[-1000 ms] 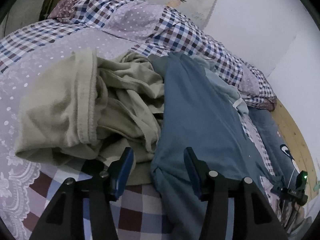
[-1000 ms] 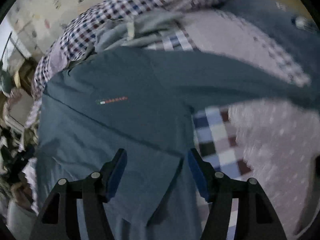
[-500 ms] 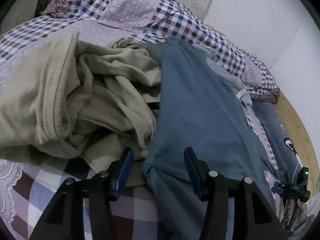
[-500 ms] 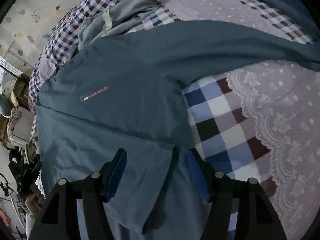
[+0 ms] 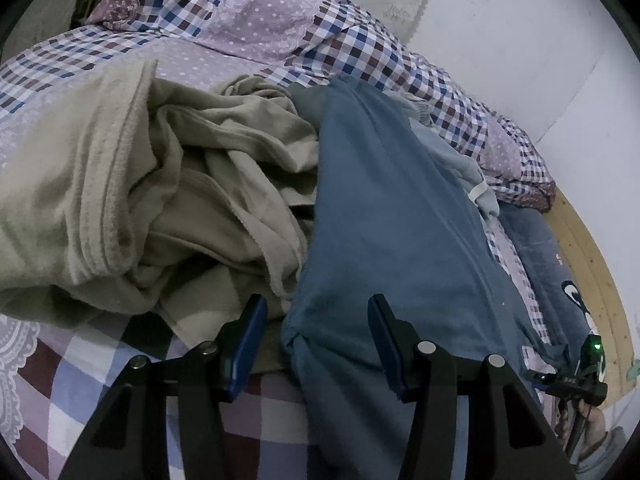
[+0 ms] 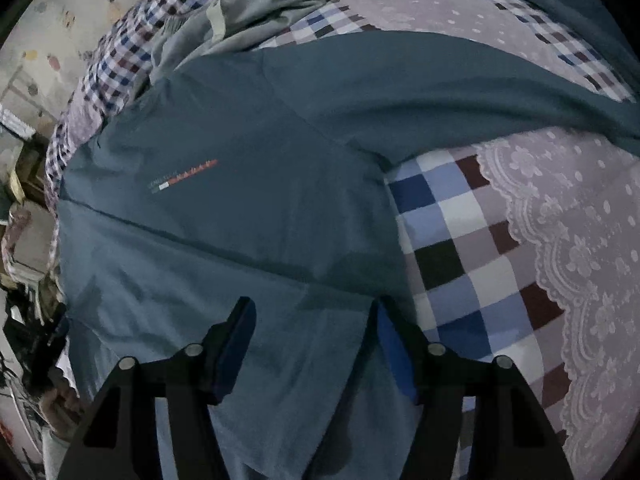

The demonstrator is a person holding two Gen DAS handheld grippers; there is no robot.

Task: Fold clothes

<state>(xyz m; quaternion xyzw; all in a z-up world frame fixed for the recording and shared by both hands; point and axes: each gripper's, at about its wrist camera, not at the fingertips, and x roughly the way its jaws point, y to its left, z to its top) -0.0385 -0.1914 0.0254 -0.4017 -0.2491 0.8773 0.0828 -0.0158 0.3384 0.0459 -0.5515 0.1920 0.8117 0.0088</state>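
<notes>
Blue shirt [image 6: 248, 220]: smooth knit, striped chest label unreadable. Your left gripper [image 5: 316, 330] and right gripper [image 6: 314, 330], jaws just narrowed, straddle it ungripped.

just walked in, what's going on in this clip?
A person with a handheld gripper in each hand is working on a blue long-sleeved top spread on a checked bedspread. Both grippers' jaws have just been closing. The left gripper has a bunched edge of the top between its jaws, and the right gripper straddles a fold of it; neither visibly pinches the cloth. A crumpled beige garment lies beside the top, untouched.
</notes>
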